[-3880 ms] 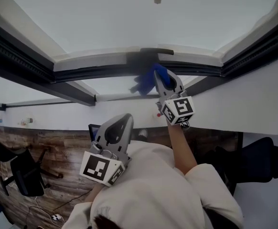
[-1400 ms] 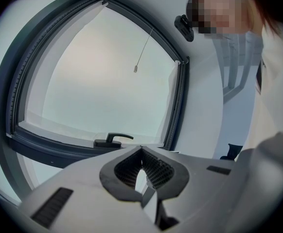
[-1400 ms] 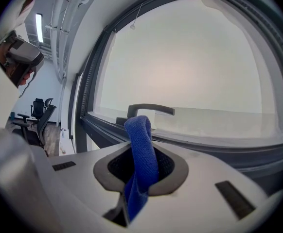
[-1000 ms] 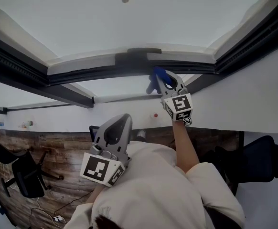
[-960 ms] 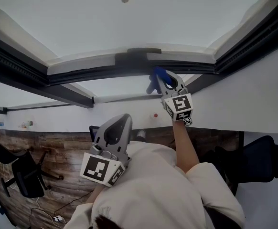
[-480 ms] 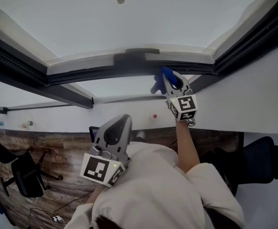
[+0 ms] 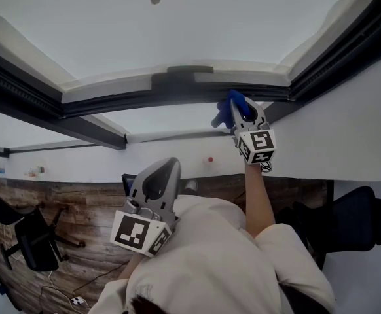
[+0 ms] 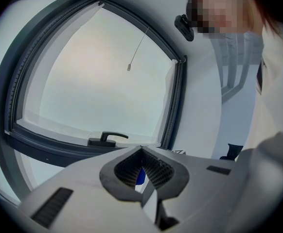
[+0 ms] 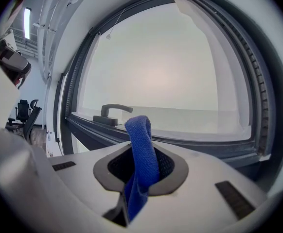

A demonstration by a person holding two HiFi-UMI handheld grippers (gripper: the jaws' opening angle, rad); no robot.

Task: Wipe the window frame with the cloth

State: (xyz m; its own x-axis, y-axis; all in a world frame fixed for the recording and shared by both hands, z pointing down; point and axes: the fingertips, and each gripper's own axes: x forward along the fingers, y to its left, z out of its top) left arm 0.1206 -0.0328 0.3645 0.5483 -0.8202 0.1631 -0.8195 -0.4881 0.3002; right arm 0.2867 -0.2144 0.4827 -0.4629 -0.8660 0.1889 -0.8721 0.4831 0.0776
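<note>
Reaching up in the head view, the right gripper (image 7: 239,106) is holding a blue cloth (image 7: 224,113) against the dark rail of the window frame (image 7: 131,100), just to the right of the window handle (image 7: 181,70); whether the cloth is actually pressing on the rail is not clear from here. The left gripper (image 7: 169,165) is hanging lower, well apart from the frame and close to the person's light sleeve (image 7: 210,260), with a wooden floor (image 7: 79,254) and a black chair (image 7: 30,241) showing at the lower left. Looking along the left gripper (image 8: 141,152) in its own view, its fingers are lying together with nothing clamped between them; a small blue patch is showing through the opening behind the tips, too small to identify. Beyond them the curved dark frame (image 8: 44,147) is running around a pale pane, with the handle (image 8: 107,139) sitting on the lower rail and a thin pull cord (image 8: 130,67) hanging in front of the glass. In the right gripper view, the fingers of the right gripper (image 9: 142,154) are clamping the cloth (image 9: 140,135), which is standing up out of them in a folded loop and trailing down below. Behind it the handle (image 9: 113,111) is lying to the left on the lower rail of the frame (image 9: 190,147).
</note>
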